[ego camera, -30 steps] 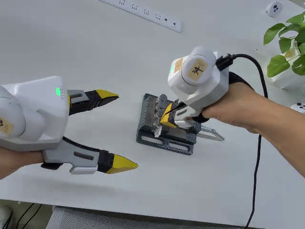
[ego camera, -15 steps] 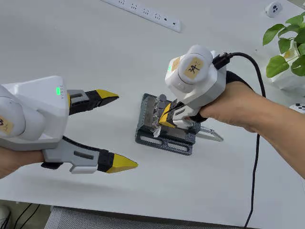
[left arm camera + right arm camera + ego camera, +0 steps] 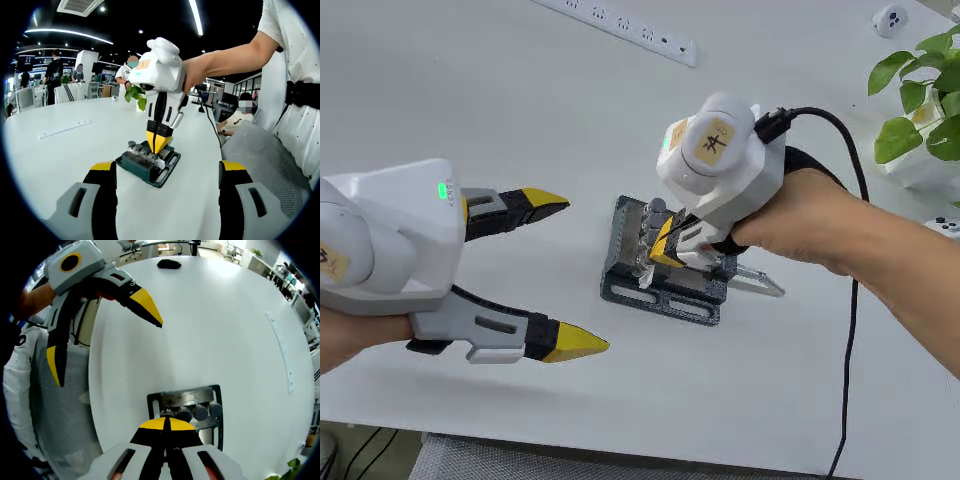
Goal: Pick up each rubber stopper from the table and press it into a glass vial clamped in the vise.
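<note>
Step in hand: pressing stopper home, by the look.
- Right gripper (image 3: 665, 245): jaws closed together, tips down on near end of vial row (image 3: 140, 148) in vise (image 3: 665, 292), mid-table.
- Seated stoppers (image 3: 201, 413): just beside tips.
- Left gripper (image 3: 585, 276): spread wide, empty, well apart.

Next: likely straight downward push, then lift clear.

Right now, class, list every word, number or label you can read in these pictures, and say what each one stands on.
Right sticker, tan, on top of the right claw: a dark handwritten mark, too blurred to read.
Left sticker, tan, on the left claw: cut off at the picture's edge, unreadable.
No text can be quoted with certainty.
</note>
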Tool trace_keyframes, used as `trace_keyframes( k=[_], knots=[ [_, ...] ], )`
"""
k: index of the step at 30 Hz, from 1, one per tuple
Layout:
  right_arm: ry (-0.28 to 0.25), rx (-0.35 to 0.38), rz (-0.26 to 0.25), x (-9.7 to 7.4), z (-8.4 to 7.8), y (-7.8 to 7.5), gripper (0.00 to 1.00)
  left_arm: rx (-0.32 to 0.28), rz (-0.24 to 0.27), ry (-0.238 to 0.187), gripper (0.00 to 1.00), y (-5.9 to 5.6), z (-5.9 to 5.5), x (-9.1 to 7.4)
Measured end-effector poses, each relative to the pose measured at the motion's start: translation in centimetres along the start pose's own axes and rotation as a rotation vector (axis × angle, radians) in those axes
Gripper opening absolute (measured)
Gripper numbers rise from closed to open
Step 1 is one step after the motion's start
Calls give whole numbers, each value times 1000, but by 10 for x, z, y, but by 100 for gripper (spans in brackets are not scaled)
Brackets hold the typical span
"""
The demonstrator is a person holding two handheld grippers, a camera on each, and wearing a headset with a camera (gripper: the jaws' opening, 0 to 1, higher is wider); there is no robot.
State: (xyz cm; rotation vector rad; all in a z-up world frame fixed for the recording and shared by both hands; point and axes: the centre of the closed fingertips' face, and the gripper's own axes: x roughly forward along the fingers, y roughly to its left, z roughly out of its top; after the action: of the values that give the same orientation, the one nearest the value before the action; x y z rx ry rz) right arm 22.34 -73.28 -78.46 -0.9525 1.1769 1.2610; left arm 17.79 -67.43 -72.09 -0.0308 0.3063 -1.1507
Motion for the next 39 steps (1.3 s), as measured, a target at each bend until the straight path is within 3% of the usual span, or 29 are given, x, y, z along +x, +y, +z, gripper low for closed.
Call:
trace_keyframes(
  k=[39],
  knots=[
    [35,6,-1,3,2,-1,0,7,-2,-7,82,0,5,2]
  ],
)
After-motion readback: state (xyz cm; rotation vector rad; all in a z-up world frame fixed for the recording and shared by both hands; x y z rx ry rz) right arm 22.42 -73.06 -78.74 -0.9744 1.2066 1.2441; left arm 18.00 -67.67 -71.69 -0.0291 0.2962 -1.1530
